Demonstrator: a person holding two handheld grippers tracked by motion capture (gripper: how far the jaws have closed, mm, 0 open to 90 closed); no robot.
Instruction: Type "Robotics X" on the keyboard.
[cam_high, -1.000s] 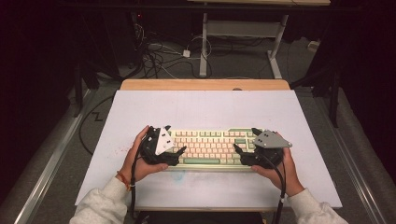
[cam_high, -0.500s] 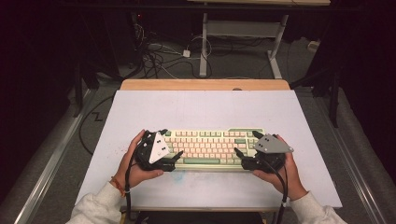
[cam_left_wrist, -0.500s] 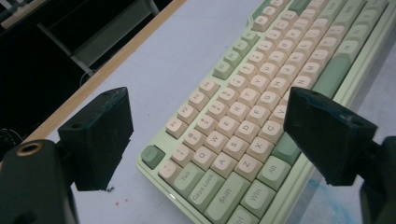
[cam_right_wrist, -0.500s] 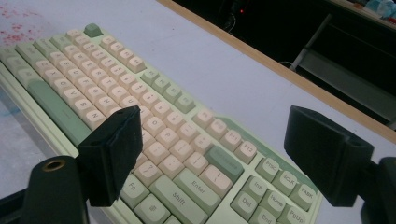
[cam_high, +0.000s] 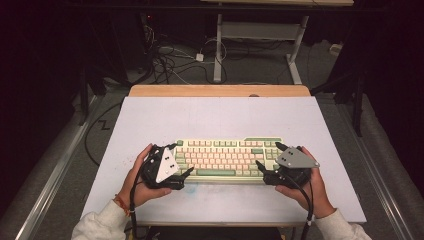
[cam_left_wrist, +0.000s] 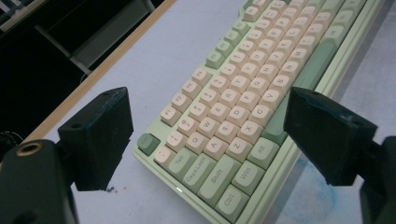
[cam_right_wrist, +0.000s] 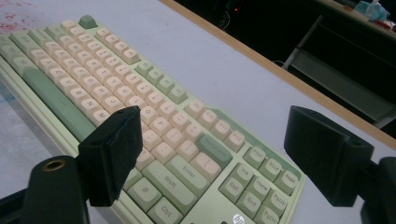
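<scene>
1. Table (cam_high: 220, 115): pale top with a wooden strip along the far edge, toward 12 o'clock.
2. Keyboard (cam_high: 227, 160): green and cream, flat on the table's near half, long axis running 9 to 3 o'clock.
3. Left gripper (cam_high: 181, 161): at the keyboard's 9 o'clock end, jaws spread wide, straddling that end from front edge to back edge, nothing clamped. The left gripper view has the Ctrl and Shift corner between the jaws.
4. Right gripper (cam_high: 269, 157): at the 3 o'clock end, jaws equally wide, straddling that end, holding nothing.
</scene>
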